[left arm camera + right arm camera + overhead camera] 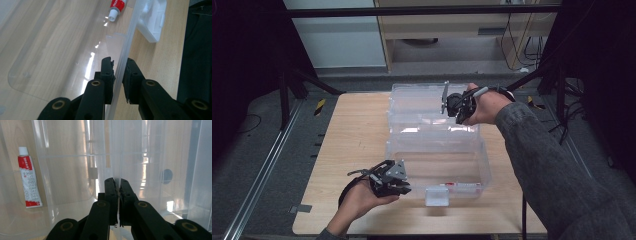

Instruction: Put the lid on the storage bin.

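Both grippers are clamped on the clear box (437, 165): left gripper (404, 186) on its near wall, right gripper (451, 106) apparently on the raised lid (422, 102). Red tube (28, 182) lies inside. Lid not yet closed.

Clear plastic box (437, 167), open, its near wall between the left claw (119, 72) pads; lid (422, 107) edge pinched by the right claw (116, 188).
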Tool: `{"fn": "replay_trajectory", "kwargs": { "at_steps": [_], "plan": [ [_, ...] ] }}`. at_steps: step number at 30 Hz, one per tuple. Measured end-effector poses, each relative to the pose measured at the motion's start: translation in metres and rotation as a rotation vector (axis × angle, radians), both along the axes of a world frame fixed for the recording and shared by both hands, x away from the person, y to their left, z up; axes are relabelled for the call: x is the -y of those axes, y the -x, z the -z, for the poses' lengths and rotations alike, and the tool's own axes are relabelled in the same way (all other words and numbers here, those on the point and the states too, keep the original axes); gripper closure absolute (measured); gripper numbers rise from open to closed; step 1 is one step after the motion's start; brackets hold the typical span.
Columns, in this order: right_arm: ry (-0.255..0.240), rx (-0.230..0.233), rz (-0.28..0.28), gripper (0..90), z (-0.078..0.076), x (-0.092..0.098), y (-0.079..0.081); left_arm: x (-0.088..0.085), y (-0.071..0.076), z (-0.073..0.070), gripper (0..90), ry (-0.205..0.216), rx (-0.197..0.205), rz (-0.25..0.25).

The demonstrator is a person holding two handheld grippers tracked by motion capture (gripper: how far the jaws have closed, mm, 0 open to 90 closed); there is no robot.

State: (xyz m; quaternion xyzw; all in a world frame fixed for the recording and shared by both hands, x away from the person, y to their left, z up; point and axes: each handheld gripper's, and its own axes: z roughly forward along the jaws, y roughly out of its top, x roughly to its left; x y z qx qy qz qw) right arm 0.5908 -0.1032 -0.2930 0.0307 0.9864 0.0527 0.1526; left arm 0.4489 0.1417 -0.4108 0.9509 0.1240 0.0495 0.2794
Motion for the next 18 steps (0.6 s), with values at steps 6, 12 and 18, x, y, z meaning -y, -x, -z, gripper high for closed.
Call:
{"fn": "replay_trajectory", "kwargs": {
  "at_steps": [6,12,18],
  "plan": [
    [-0.011,0.003,0.015,87.8,0.0,0.001,-0.01,0.003,-0.016,-0.003,78.1,-0.039,-0.026,-0.009],
    [-0.022,-0.029,0.012,89.0,-0.003,0.002,-0.009,0.004,-0.016,-0.003,77.9,-0.05,-0.02,-0.016],
    [-0.016,-0.013,-0.007,89.0,-0.008,-0.001,0.007,0.006,-0.017,-0.003,77.8,-0.071,-0.014,-0.013]
  ]
}}
